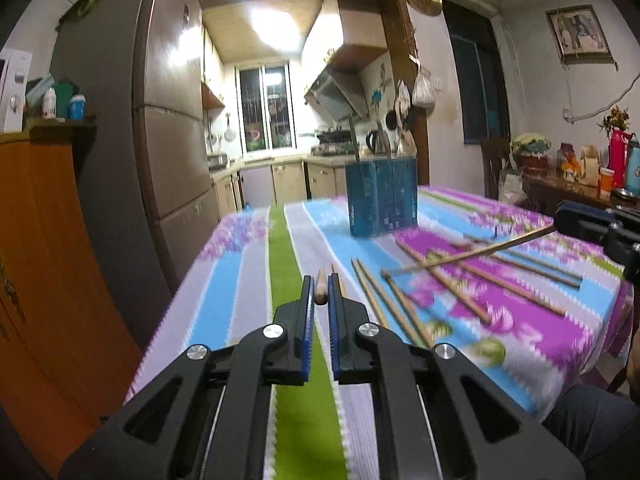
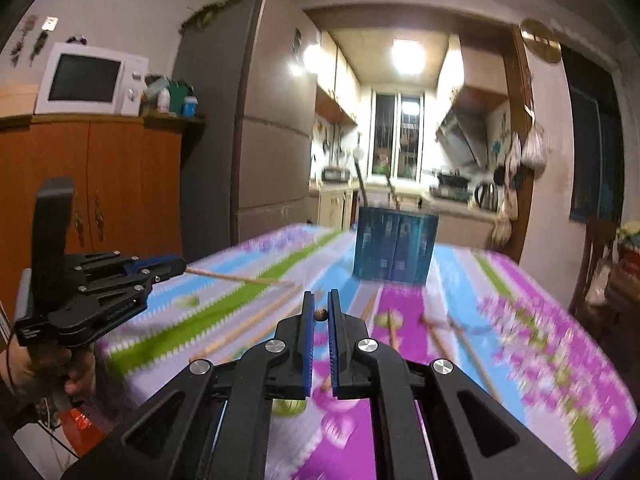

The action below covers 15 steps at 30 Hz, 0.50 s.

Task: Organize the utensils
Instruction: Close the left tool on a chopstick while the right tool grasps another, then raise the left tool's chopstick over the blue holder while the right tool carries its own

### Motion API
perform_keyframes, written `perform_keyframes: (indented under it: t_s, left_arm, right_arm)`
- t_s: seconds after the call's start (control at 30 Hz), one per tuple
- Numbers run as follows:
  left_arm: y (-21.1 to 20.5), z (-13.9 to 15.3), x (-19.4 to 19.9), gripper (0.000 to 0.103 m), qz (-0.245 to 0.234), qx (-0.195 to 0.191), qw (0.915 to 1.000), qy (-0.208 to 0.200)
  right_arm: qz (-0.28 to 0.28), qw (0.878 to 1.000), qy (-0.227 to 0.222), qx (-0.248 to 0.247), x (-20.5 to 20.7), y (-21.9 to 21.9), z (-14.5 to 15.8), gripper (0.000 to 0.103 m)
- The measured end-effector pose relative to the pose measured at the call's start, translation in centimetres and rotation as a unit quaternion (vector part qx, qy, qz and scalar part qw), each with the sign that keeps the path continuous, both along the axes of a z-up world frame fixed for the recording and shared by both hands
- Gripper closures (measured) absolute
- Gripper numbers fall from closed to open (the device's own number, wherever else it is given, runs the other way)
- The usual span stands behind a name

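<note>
Each hand-held gripper, left (image 1: pixel 320 294) and right (image 2: pixel 320 312), pinches a thin wooden chopstick (image 1: pixel 321 285); next, likely dropping both into the blue rectangular holder (image 1: pixel 382 198).

Fridge (image 2: pixel 264 120): tall, grey, left of the kitchen doorway.
Cabinet (image 2: pixel 92 176): orange, left of the fridge.
Microwave (image 2: pixel 90 80): white, on the cabinet.
Kettle (image 2: pixel 486 196): on the counter, right of the fridge.
Picture (image 1: pixel 580 32): framed, far right of the fridge.

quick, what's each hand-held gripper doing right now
left hand-held gripper: closed on a chopstick
right hand-held gripper: closed on a chopstick, seen end-on
</note>
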State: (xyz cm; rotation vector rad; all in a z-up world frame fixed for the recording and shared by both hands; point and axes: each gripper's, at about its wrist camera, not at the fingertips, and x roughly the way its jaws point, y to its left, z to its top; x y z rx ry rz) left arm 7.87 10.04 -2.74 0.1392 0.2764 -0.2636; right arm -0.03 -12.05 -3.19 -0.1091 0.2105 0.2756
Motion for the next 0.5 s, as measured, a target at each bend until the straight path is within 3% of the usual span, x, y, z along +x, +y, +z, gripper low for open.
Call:
perform_keyframes:
  t_s: [0.17, 0.5]
  left_arm:
    - [-0.5, 3.7, 0.9, 0.098, -0.011, -0.001, 0.9993, -0.035]
    - [-1.3, 10.0, 5.5, 0.098, -0.031, -0.014, 0.9980, -0.053]
  right_arm:
    - [0.017, 1.000, -0.022, -0.003, 1.6, -1.0, 3.2, 0.095]
    - [0.065, 0.998, -0.002, 0.023, 9.3, -2.6, 8.6, 0.095]
